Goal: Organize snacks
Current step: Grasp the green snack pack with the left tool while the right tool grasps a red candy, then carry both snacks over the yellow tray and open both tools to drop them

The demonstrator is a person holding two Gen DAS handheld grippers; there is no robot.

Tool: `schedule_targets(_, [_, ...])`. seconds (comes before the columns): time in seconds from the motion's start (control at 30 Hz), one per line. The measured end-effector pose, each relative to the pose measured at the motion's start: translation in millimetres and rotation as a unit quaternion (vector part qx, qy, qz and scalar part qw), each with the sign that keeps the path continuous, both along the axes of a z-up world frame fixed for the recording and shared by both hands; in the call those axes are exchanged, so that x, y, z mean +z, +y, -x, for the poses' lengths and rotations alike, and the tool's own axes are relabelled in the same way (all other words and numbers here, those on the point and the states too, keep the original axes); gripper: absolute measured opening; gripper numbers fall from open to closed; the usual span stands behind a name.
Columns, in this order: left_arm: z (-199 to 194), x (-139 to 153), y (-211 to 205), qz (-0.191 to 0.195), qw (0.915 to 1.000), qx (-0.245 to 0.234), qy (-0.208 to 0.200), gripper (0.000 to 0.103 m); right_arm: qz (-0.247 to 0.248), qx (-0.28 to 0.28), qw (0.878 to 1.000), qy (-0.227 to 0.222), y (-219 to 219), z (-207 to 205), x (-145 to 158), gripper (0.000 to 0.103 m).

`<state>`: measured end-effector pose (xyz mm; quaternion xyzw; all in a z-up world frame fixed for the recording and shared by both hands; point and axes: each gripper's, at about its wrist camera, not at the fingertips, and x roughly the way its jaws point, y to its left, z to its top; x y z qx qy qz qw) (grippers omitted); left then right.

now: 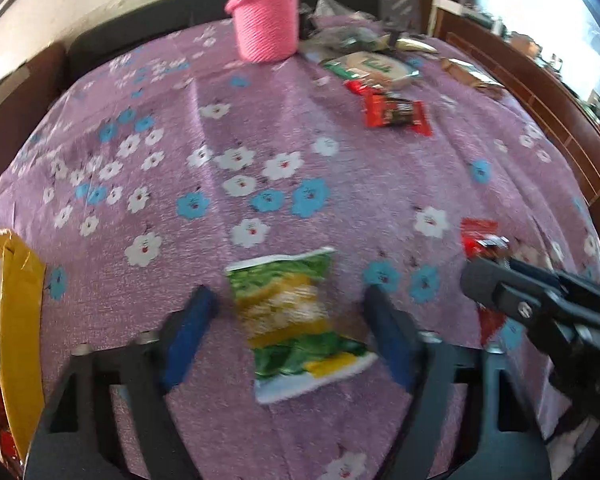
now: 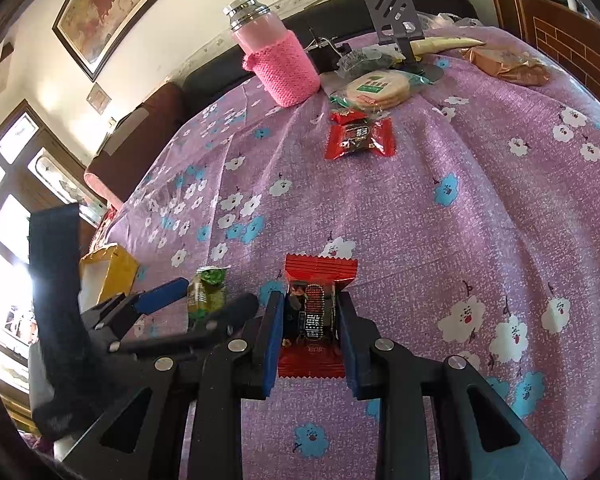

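The right gripper (image 2: 308, 316) is clenched on a small red foil snack packet (image 2: 319, 312), its blue pads pressing on both sides. The left gripper (image 1: 290, 312) stands apart around a green and yellow crinkly snack bag (image 1: 296, 324) lying flat on the purple flowered tablecloth (image 1: 260, 120), pads not touching it. The two grippers are very near, so they may collide. The thin bag may slide away, or the cloth may be pinched together with it.
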<state>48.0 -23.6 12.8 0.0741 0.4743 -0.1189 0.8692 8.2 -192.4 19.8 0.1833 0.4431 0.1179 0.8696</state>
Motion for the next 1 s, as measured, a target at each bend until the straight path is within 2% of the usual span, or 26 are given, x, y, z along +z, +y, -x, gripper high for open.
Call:
schedule_targets(0.03, [4.3,1.7,-1.8,0.001,0.9999,-0.011,-0.007,0.037,0.001,-0.001,1.0,0.0,-0.3,-0.1,-0.2,0.028])
schedule_targets(0.07, [6.8,2.8,-2.3,0.005,0.9998,-0.018,-0.007,0.036,0.001,-0.002,1.0,0.0,-0.6,-0.1,-0.4,0.028])
schedule_targets(0.33, [13.7,10.5,16.7,0.052,0.9986,-0.002,-0.006,0.032,0.008,0.001,1.0,-0.006,0.7,-0.9,-1.2,0.026])
schedule_targets(0.6, [44.5,38.7,46.5,0.107,0.9937,0.016,-0.027,0.032,0.006,0.013,1.0,-0.021,7.4,2.2,2.7,0.026])
schedule_targets(0.73, [69.2,63.0,77.9,0.15,0.9867,0.039,-0.048,0.032,0.005,0.014,0.999,-0.031,7.1,3.1,6.0,0.026])
schedule_targets(1.0, [126.5,95.6,171.2,0.176,0.9708,0.127,-0.101,0.032,0.02,0.028,0.998,-0.051,21.2,9.1,8.6,0.026])
